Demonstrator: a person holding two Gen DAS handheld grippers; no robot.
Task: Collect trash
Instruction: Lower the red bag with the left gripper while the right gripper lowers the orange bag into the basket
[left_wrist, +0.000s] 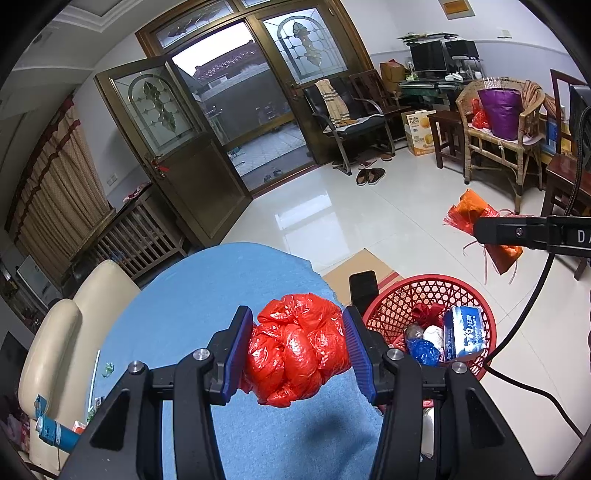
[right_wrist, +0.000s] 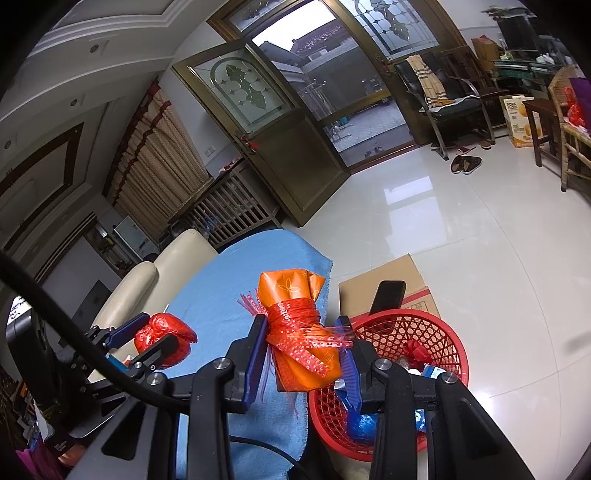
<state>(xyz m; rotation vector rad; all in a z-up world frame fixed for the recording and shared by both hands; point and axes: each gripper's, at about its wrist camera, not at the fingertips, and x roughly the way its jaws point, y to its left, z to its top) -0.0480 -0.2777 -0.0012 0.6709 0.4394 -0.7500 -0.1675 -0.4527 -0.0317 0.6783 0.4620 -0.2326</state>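
Glossy white floor tiles stretch toward an open glass door beyond the blue-cloth-covered bench, with a red plastic lattice basket of rubbish just beside its edge. Above the cloth, the left gripper jaws clamp a crumpled red plastic bag ball squarely between the pads. Right gripper jaws pinch an orange wrapper bundle tied with red mesh ribbon near the basket rim.

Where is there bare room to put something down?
The blue cloth is mostly bare between the sofa and the red basket. The tiled floor toward the door is open. The basket itself is crowded with trash.
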